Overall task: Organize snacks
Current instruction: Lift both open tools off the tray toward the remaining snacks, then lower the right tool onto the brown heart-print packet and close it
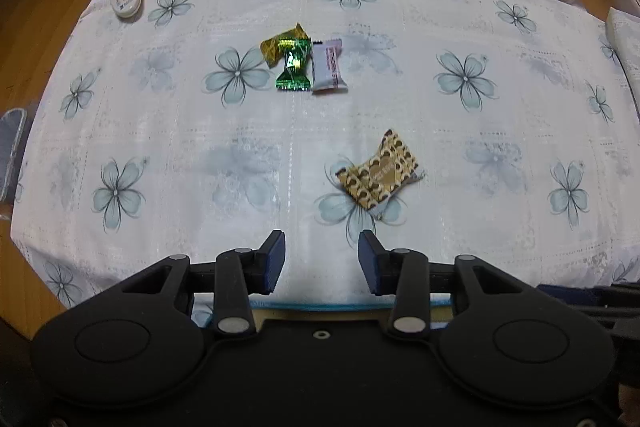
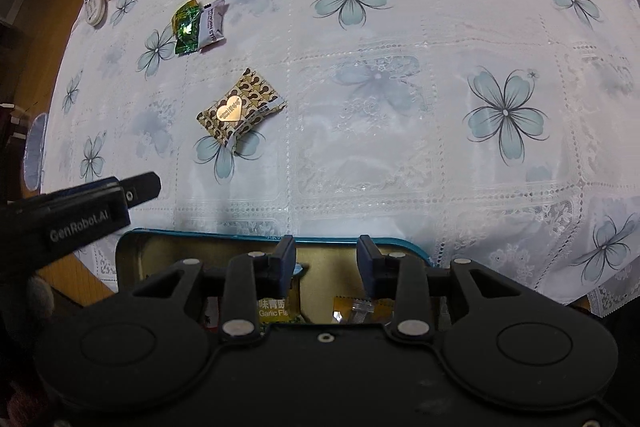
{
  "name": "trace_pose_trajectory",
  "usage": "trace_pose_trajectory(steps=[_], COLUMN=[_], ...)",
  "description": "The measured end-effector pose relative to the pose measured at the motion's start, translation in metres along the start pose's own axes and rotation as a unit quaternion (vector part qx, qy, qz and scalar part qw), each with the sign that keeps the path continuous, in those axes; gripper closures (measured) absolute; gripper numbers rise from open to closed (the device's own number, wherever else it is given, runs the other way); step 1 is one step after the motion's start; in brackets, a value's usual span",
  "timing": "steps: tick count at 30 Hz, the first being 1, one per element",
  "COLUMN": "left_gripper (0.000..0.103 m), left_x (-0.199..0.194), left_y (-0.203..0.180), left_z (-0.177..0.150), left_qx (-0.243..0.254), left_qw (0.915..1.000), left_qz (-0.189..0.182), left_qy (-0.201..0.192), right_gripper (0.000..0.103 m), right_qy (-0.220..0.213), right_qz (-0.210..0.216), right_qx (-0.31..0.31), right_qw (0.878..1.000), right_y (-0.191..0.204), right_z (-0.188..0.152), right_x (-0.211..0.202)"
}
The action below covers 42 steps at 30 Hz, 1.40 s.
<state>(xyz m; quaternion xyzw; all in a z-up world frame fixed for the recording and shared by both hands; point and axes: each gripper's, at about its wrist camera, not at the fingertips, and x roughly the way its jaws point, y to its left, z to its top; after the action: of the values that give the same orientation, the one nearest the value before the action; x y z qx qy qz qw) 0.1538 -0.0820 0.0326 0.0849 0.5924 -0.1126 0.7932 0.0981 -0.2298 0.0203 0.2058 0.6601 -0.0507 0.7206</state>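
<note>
The left claw (image 1: 322,261) hangs with its jaws apart and nothing between them, low over the white flower-printed tabletop (image 1: 460,147). Just ahead and slightly to its right lies the brown-and-gold heart-patterned snack packet (image 1: 378,174). Farther ahead, a shiny green candy wrapper (image 1: 294,67) and a white snack sachet (image 1: 328,69) touch side by side. The right claw (image 2: 326,263) is likewise spread and empty, above the teal-rimmed tin box (image 2: 132,259) holding wrapped snacks.
</note>
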Motion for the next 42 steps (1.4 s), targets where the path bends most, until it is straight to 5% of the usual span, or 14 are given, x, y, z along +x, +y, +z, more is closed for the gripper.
trace_pose_trajectory(steps=[17, 27, 34, 42], left_gripper=[0.053, 0.053, 0.053, 0.053], left_x=[0.026, 0.025, 0.018, 0.010], left_y=[0.052, 0.073, 0.088, 0.096], left_z=[0.071, 0.076, 0.076, 0.076], left_qx=[-0.051, -0.070, -0.088, -0.102], left_qw=[0.9985, 0.9974, 0.9960, 0.9946], left_qz=[0.018, 0.018, 0.011, -0.005], left_qy=[-0.003, -0.006, -0.013, -0.021], right_gripper=[0.063, 0.059, 0.056, 0.056], right_qy=[-0.006, -0.012, 0.013, 0.033], right_qz=[-0.037, -0.015, -0.031, -0.063], right_qx=[0.074, 0.098, 0.079, 0.114], right_qw=[0.997, 0.995, 0.996, 0.991], right_y=[0.003, 0.058, 0.106, 0.117], right_z=[0.022, 0.068, 0.094, 0.113], right_x=[0.026, 0.027, 0.055, 0.088])
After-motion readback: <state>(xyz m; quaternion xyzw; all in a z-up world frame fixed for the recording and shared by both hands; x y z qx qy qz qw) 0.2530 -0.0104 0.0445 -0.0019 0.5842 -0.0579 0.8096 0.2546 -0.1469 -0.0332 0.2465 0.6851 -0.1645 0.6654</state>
